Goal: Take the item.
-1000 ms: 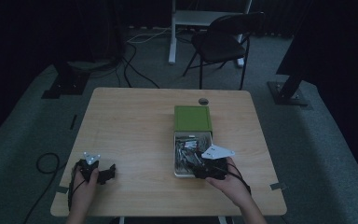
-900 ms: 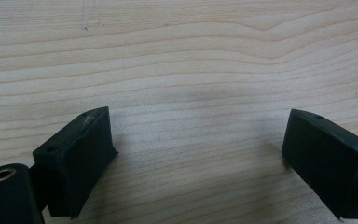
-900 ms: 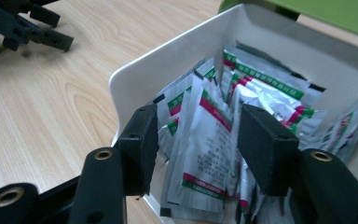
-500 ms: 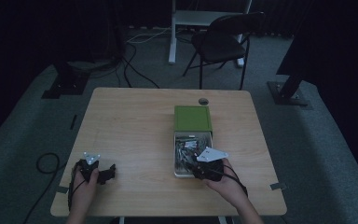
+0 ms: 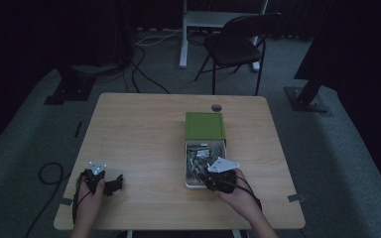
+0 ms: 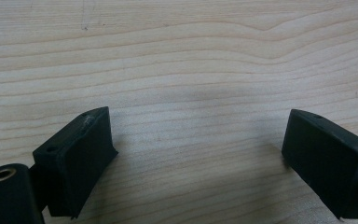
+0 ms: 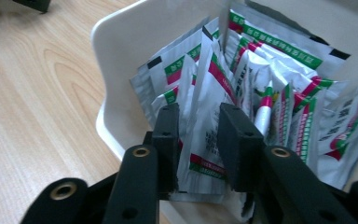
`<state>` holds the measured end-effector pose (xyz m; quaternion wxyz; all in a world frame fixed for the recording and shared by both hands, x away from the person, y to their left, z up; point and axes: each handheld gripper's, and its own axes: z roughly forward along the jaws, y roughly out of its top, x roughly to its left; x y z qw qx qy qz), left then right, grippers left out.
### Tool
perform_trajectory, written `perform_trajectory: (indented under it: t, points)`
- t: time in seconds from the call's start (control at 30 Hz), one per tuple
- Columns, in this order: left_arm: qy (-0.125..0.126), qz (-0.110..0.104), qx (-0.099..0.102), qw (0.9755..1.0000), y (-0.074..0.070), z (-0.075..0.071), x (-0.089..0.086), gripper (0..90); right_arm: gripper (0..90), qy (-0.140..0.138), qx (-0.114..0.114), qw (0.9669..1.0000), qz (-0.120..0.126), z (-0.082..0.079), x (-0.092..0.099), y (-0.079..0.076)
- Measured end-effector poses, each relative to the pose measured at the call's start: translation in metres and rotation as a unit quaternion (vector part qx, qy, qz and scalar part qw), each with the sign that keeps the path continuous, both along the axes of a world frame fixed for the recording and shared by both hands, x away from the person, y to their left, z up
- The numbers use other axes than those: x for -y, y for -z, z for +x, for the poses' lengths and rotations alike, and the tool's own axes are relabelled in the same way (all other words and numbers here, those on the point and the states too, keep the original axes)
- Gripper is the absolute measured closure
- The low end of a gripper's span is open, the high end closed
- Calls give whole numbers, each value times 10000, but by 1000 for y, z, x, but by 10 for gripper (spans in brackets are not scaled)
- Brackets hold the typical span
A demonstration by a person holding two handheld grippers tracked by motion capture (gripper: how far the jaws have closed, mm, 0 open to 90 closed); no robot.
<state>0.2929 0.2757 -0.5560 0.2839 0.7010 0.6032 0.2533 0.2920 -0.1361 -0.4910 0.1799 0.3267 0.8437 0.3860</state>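
One silvery foil sachet — flat, crinkled — between right tool pads.

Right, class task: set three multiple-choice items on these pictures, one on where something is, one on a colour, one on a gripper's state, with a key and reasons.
1. Where is the white box of sachets?
A. At the table's far left corner
B. Just in front of the green lid, by the right gripper
C. On the chair

2. What colour is the lid?
A. Green
B. Red
C. Blue

3. How does the left gripper stand?
A. Shut on a sachet
B. Shut on a cable
C. Open over bare wood

Key: 1 B, the high view shows the box between the lid and the right gripper. 2 A, the flat panel is green. 3 C, its jaws stand wide apart with bare table between them.
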Motion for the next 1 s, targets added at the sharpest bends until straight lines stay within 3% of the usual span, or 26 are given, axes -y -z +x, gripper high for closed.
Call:
perform_trajectory:
  t: [0.27,0.5,0.63,0.87,1.0]
  points:
    - [0,-1,1,10000,0,0,0,95,743,321,38,9994,107,0,-6,3]
    - [1,0,1,10000,0,0,0,95,740,517,52,9986,-59,-1,-15,7]
    - [0,-1,4,10000,0,0,0,95,739,636,52,9980,-33,-1,-15,7]
    - [0,-2,2,10000,0,0,0,95,863,635,-49,9979,-83,0,-12,6]
    - [0,-1,2,10000,0,0,0,94,890,699,-122,9975,-12,1,-6,2]
